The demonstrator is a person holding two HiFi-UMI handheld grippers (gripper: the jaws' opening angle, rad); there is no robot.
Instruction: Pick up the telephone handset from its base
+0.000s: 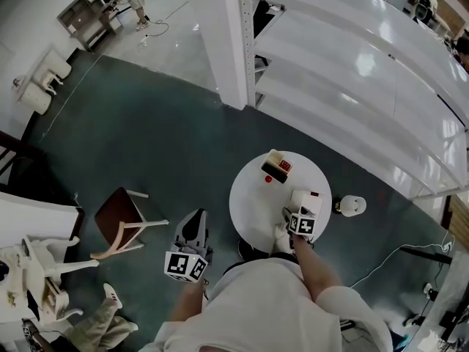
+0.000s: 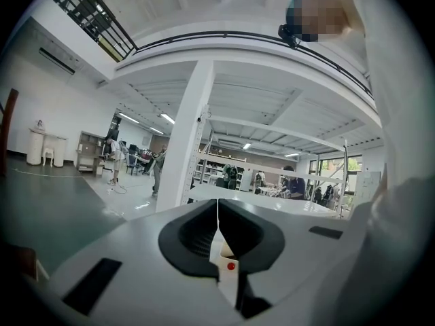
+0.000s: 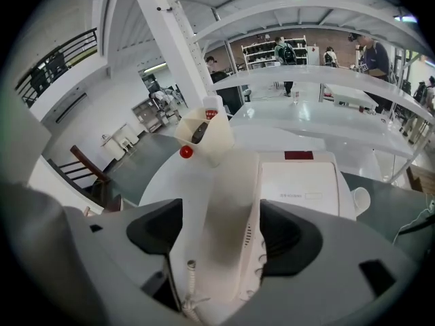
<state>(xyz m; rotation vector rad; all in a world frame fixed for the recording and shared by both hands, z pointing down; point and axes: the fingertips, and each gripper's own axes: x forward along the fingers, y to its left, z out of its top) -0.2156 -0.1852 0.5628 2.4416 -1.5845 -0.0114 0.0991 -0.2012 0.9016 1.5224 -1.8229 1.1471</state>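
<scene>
A white telephone base (image 1: 306, 199) stands on the near right part of a round white table (image 1: 253, 200). In the right gripper view the long white handset (image 3: 216, 202) runs between my jaws along the left side of the base (image 3: 299, 185). Both pads sit against it, and its coiled cord (image 3: 187, 296) hangs at the bottom. My right gripper (image 1: 292, 213) (image 3: 221, 217) is shut on the handset. Off the table to the left, my left gripper (image 1: 196, 218) (image 2: 218, 216) hangs over the floor, shut and holding nothing.
A small cream box (image 1: 277, 168) (image 3: 202, 134) with a red dot beside it sits at the table's far side. A white mug-like object (image 1: 353, 205) lies right of the table. A brown chair (image 1: 121, 222) stands left. White shelving (image 1: 352, 86) and a pillar (image 1: 227, 35) rise behind.
</scene>
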